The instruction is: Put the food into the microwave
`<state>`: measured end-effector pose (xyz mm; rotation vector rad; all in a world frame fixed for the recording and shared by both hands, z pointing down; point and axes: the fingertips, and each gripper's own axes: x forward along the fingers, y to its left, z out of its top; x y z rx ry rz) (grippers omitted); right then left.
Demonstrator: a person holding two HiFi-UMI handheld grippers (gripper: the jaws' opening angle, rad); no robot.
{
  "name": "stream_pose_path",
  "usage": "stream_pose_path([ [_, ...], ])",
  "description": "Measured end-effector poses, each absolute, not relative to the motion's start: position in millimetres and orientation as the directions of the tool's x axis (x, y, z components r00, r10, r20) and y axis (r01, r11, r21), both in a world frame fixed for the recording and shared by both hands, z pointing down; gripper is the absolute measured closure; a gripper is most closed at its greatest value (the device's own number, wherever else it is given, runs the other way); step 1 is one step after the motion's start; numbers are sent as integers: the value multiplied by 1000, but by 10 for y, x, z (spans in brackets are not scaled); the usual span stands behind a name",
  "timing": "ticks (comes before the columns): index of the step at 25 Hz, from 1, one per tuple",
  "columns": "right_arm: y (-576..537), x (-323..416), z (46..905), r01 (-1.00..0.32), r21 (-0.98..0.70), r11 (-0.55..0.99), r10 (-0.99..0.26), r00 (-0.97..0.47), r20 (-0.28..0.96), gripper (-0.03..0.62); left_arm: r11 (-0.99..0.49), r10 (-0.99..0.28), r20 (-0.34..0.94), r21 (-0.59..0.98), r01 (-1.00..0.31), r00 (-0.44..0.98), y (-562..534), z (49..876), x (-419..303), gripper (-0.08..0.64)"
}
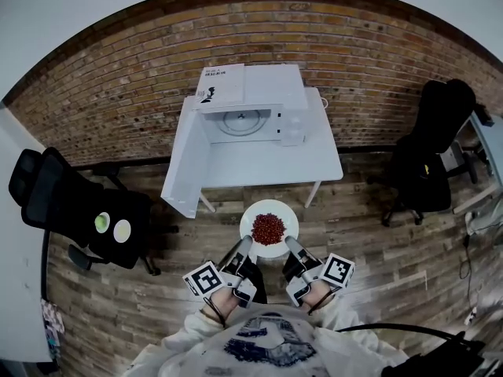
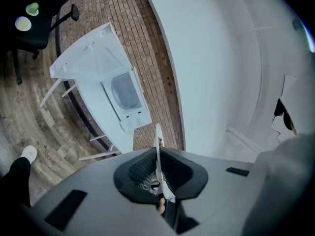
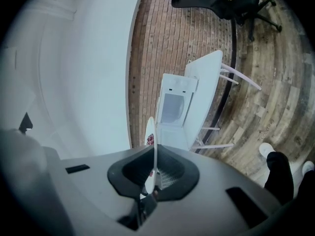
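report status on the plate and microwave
Grippers: left gripper and right gripper shut on the plate rim. Load: red food on it, short of the table. Ahead, microwave door open, nothing in the way.

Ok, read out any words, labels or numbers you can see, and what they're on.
Booklet on the microwave: dark printed heading, too small to read.
Marker cubes: square patterns only, no words.
Shirt: print too blurred to read.
Nothing else carries text.
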<state>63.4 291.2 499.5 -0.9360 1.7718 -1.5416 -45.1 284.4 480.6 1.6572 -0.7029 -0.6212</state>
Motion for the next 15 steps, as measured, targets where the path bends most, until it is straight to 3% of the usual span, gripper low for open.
stream_pose_path([
  [12, 1640, 272, 5005, -125, -991, 50, -827, -562, 30, 571, -205, -720, 39, 942, -266, 693, 1525, 4920, -918, 529],
  [15, 1311, 181, 4985, -130, -991, 43, -827, -561, 38, 572, -155, -725, -5, 976, -156, 689, 1204, 4839, -928, 529],
])
